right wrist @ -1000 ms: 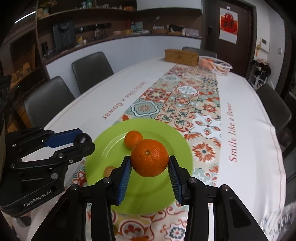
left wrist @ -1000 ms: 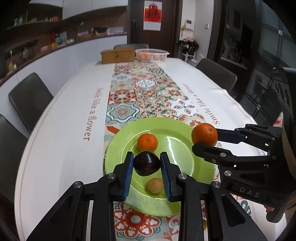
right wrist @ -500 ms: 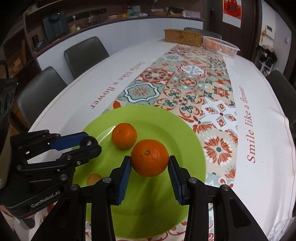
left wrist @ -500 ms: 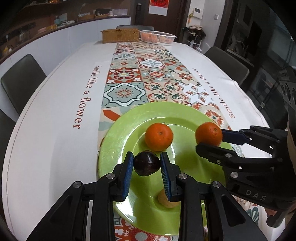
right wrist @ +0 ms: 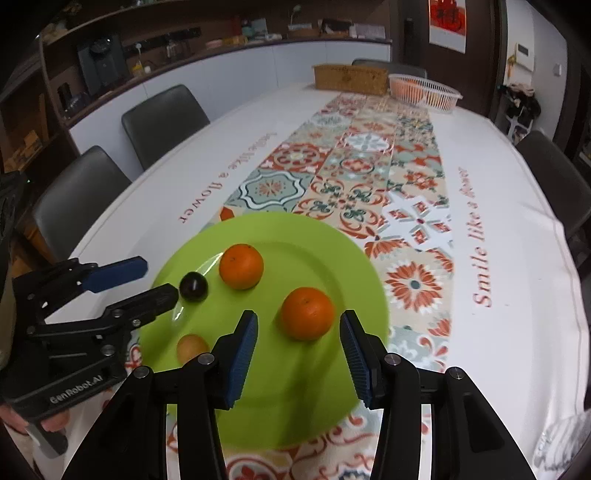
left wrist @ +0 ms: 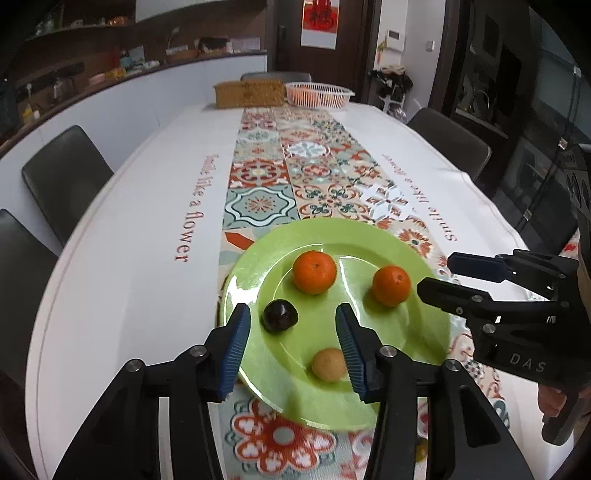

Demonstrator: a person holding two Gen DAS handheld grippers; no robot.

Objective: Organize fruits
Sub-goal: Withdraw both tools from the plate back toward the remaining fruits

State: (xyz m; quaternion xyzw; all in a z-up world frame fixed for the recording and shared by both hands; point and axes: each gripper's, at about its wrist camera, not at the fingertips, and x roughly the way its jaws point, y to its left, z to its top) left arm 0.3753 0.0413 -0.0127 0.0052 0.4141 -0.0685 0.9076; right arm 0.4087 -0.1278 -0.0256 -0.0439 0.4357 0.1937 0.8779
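Now both grippers are opening over the green plate (left wrist: 251, 258): the dark plum (left wrist: 280, 316) lies free between the left gripper (left wrist: 293, 341) pads, the orange (right wrist: 307, 313) between the right gripper (right wrist: 298, 352) pads.

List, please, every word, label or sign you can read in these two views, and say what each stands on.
"Smile like a flower": red script on the white tablecloth, along both sides of the runner.
"DAS": on the right gripper body.
"GenRobot.AI": on the left gripper body.
Red wall poster: characters too blurred to read.
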